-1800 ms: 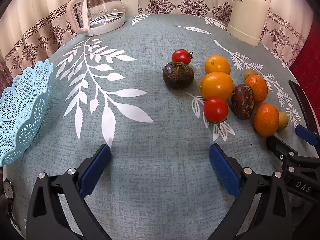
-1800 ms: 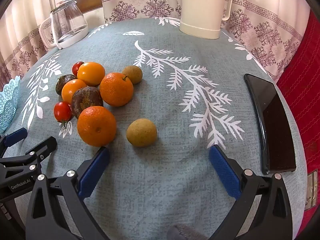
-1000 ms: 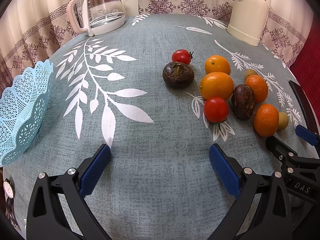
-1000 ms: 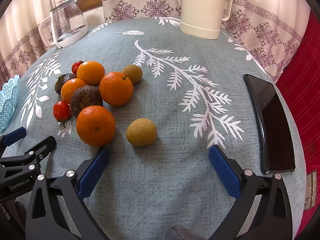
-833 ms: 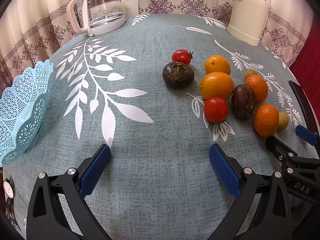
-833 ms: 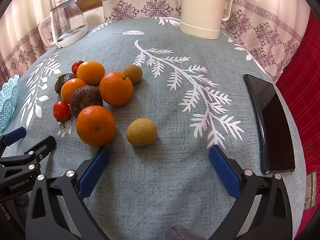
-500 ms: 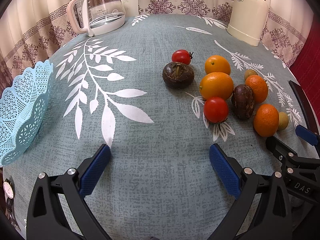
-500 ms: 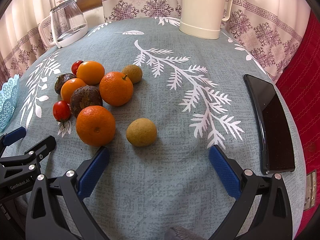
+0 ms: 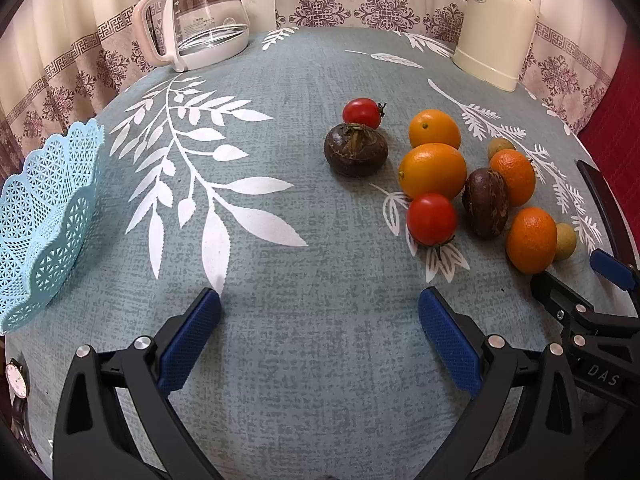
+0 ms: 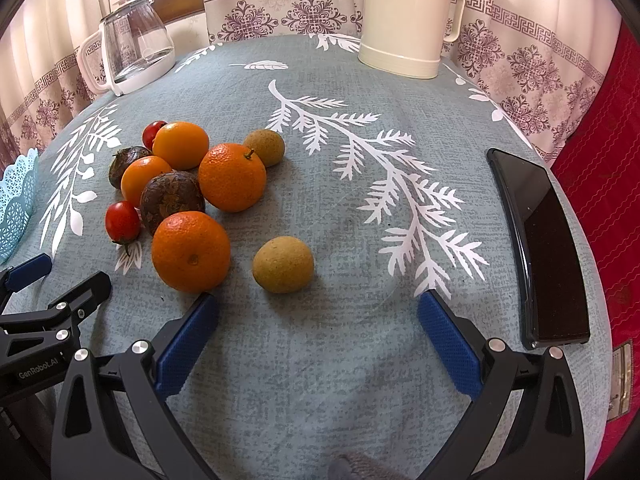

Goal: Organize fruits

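Observation:
Fruit lies clustered on the grey-green leaf-print tablecloth: several oranges, with the nearest orange (image 10: 191, 251) just ahead of my right gripper's left finger, two red tomatoes (image 9: 431, 219) (image 9: 361, 112), two dark brown fruits (image 9: 355, 149) (image 10: 172, 200) and two small tan fruits (image 10: 283, 264) (image 10: 264, 147). A pale blue lattice basket (image 9: 38, 220) stands at the table's left edge. My left gripper (image 9: 319, 336) is open over bare cloth, short of the fruit. My right gripper (image 10: 318, 334) is open too, the near tan fruit just beyond its gap.
A glass carafe (image 9: 200, 16) with a white handle and a cream jug (image 10: 404, 16) stand at the back by the curtain. A black phone (image 10: 540, 244) lies near the right table edge. A wristwatch (image 9: 16, 380) shows at the lower left.

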### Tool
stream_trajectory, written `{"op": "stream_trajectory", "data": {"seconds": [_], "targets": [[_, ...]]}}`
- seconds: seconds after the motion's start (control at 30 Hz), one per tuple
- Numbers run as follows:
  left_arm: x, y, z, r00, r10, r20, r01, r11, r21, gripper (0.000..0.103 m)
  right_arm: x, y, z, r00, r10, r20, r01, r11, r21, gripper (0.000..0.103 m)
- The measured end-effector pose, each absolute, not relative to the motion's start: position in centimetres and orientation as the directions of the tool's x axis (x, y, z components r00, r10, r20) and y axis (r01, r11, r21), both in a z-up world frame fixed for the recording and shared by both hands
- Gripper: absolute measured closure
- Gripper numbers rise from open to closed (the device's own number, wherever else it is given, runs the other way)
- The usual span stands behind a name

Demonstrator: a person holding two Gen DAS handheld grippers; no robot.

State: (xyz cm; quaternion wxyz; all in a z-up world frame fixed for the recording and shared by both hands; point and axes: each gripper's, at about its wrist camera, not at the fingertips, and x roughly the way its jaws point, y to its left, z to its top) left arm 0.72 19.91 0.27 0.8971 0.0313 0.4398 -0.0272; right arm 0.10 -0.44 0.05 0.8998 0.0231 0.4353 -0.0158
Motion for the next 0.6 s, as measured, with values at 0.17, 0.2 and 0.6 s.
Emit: {"op": "stream_trajectory", "data": {"seconds": [0.17, 0.2, 0.6], "targets": [[0.72, 19.96, 0.27, 0.611, -0.022, -0.791, 0.076, 0.997, 0.031, 0.002, -0.11, -0.63, -0.01, 0.619, -0.006, -0.785, 0.048, 0.998, 0.030, 0.005], [0.72, 19.95, 0.27, 0.612, -0.022, -0.791, 0.076, 0.997, 0.031, 0.002, -0.07, -0.64, -0.01, 0.619, -0.008, -0.785, 0.048, 0.998, 0.028, 0.005], [0.71, 20.04, 0.27, 0.612, -0.023, -0.791, 0.076, 0.997, 0.030, 0.002, 0.30, -0.53, -0.08, 0.610, 0.006, -0.793, 0.036, 0.999, 0.035, 0.005]]}}
